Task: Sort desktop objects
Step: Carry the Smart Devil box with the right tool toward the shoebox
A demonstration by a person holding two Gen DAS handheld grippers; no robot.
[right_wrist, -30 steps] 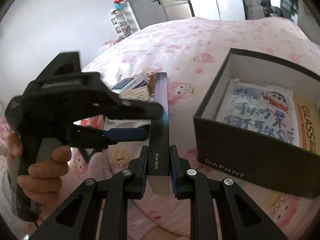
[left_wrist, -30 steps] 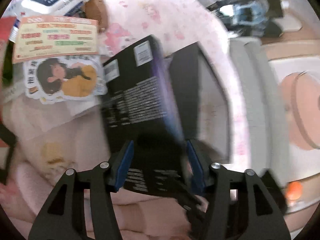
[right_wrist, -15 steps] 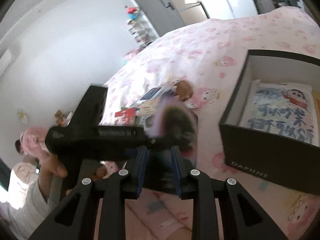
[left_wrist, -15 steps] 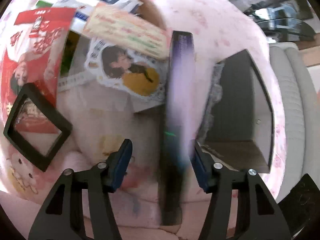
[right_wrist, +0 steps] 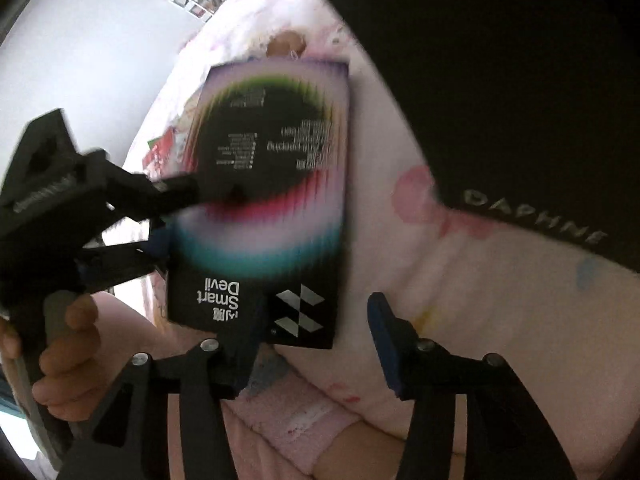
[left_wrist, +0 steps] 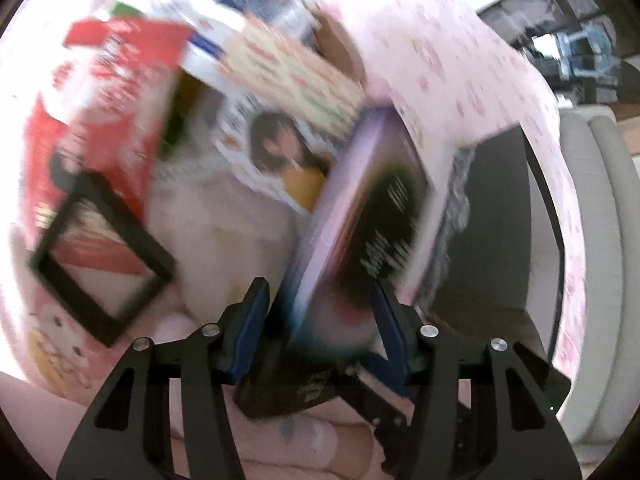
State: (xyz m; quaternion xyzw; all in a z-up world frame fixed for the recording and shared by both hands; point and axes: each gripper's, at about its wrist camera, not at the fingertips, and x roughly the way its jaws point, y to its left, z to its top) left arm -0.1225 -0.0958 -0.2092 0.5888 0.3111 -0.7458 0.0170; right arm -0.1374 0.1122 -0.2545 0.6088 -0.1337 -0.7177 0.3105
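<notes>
Blue-padded right gripper [right_wrist: 316, 330]: fingers spread apart, flat box [right_wrist: 264, 204] before them at frame centre.
Left gripper [left_wrist: 320, 320]: pads straddling the box; grip cannot be told.
Black storage box [right_wrist: 520, 100]: one, upper right.
Handling advice: keep the box level, clear the rim.
Pile [left_wrist: 224, 92]: blurred, uncountable.

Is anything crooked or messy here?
Yes. The Smart Devil box hangs tilted in the air beside the black Daphne box, not inside it. Behind it, a red packet, cards and a black frame lie jumbled on the pink bedspread.
</notes>
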